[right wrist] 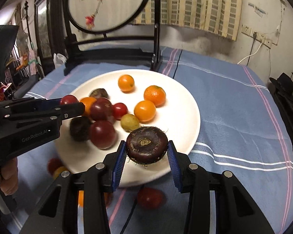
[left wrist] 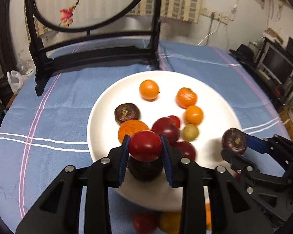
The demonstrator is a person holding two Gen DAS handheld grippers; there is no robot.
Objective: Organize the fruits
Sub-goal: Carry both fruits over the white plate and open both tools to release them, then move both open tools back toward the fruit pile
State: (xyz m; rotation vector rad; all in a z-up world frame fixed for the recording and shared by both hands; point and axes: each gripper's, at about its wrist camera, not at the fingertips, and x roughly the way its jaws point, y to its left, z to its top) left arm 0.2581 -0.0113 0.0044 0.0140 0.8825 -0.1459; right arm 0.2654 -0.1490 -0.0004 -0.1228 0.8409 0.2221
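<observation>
A round table under a blue cloth [left wrist: 54, 105] with pink and white stripes holds a wide white plate [left wrist: 214, 105] of small fruit.

The left gripper [left wrist: 145, 146] is closed on a red tomato [left wrist: 145, 145], its blue pads pressing the fruit from both sides above the near part of the plate. From the right wrist view this gripper [right wrist: 72, 103] reaches in from the left, the tomato [right wrist: 68, 99] showing at its tip and a person's hand [right wrist: 6, 177] below its handle.

The right gripper [right wrist: 146, 154] grips a dark purple water chestnut [right wrist: 146, 145], flat side facing the camera, over the near right rim of the plate [right wrist: 185, 105]. Its jaws stand partly open around the chestnut's width.

On the plate lie an orange tomato [left wrist: 149, 89] at the far side, a mandarin [left wrist: 186, 97] to its right, another orange tomato [left wrist: 193, 115] nearer, a small yellow-green fruit [left wrist: 190, 132], several dark red tomatoes [left wrist: 166, 129] and a second water chestnut [left wrist: 127, 113] on the left.

A dark wooden stand with a round embroidered screen [left wrist: 87, 3] rises at the table's far side. Blurred red and yellow fruit [right wrist: 150, 198] lies on the cloth near the camera.
</observation>
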